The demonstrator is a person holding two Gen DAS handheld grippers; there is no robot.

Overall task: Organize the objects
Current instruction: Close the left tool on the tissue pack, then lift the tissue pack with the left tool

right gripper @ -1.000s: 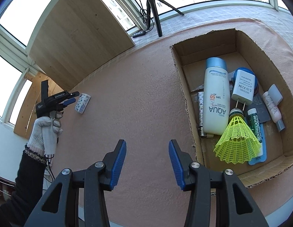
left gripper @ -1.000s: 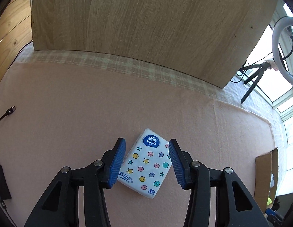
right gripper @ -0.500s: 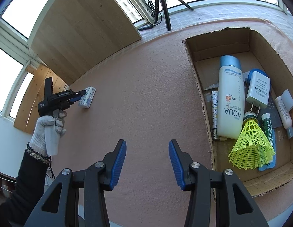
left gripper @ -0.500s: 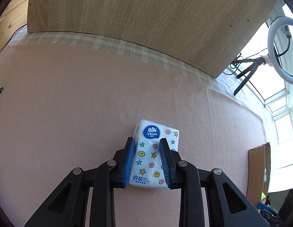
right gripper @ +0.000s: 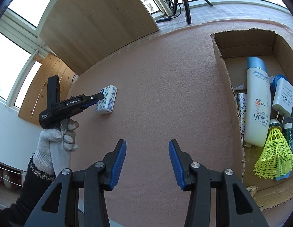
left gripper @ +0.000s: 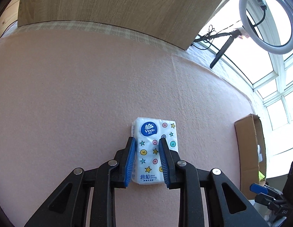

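The tissue pack (left gripper: 155,149) is clamped across its width by the left gripper (left gripper: 147,159); light and soft, it is best squeezed gently. The right gripper (right gripper: 147,163) is held apart, empty.

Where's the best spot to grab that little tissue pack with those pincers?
Across its two long edges, coming from its short end, probably. The tissue pack is a soft, flat rectangle, narrow enough that way. The left gripper holds it so already, blue pads on either long side.

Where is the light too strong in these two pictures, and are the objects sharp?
Left wrist view: windows blown white, tissue pack sharp. Right wrist view: windows washed out, cardboard box contents crisp; straight edges bend near both rims.
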